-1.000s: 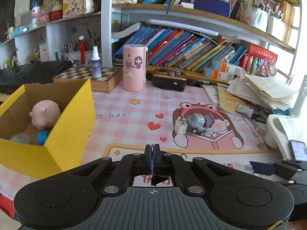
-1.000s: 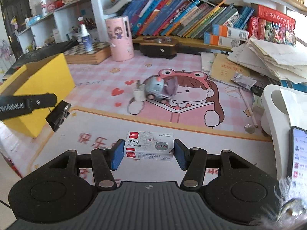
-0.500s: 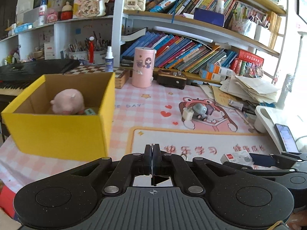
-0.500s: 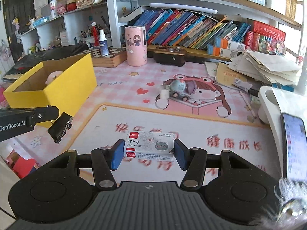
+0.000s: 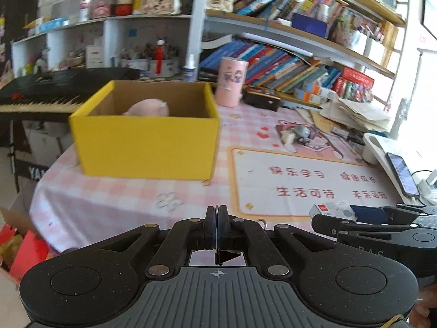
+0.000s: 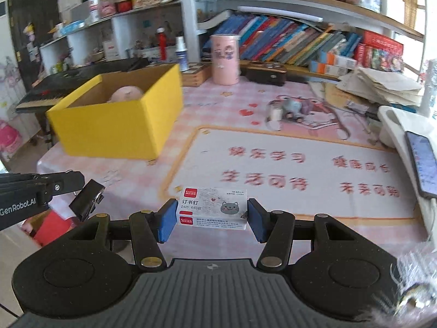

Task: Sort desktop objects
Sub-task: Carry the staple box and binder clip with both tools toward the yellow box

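My right gripper is shut on a small white staples box with a cat printed on it, held above the table's near edge. The same box shows at the lower right of the left wrist view. My left gripper is shut; in the right wrist view a black binder clip hangs from its tip. An open yellow box stands ahead on the left of the table, with a pink plush pig inside. A grey toy car and a white plug lie on the pink mat.
A pink canister and a dark wooden case stand behind the yellow box. A phone lies on a white tray at the right, behind it a paper pile. A keyboard stands left of the table. Bookshelves fill the back.
Both grippers have drawn back from the shelves toward the table's near edge, each keeping its hold. The yellow box has shifted from the far left toward the middle of both views.
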Demonstrator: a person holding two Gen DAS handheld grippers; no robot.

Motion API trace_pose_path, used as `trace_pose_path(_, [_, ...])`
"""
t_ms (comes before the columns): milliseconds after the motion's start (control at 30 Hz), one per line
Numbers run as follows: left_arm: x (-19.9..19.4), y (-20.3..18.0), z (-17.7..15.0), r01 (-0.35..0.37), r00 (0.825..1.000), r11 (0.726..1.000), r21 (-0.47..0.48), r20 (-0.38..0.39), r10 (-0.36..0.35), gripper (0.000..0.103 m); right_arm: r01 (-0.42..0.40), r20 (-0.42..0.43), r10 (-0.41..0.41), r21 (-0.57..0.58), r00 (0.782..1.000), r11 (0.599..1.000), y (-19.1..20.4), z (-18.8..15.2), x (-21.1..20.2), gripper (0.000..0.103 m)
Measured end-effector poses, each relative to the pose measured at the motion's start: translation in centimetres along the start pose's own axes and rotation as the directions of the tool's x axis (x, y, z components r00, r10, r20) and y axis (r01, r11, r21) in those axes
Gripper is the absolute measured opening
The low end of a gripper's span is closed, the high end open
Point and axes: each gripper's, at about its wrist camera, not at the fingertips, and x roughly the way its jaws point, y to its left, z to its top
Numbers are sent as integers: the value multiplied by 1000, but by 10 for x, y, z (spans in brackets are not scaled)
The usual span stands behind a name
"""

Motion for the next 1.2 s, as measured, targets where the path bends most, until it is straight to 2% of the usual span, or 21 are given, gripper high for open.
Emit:
trace_pose_path(467, [-39, 51, -23, -93, 996, 991, -93, 2, 94, 0, -124, -51, 119, -93, 992, 988, 70, -10, -5, 52])
trace_pose_path(1200, [-50, 76, -25, -113, 993, 990, -85, 13, 115, 0, -167, -71, 159, -114, 985, 979, 100, -11, 0, 52])
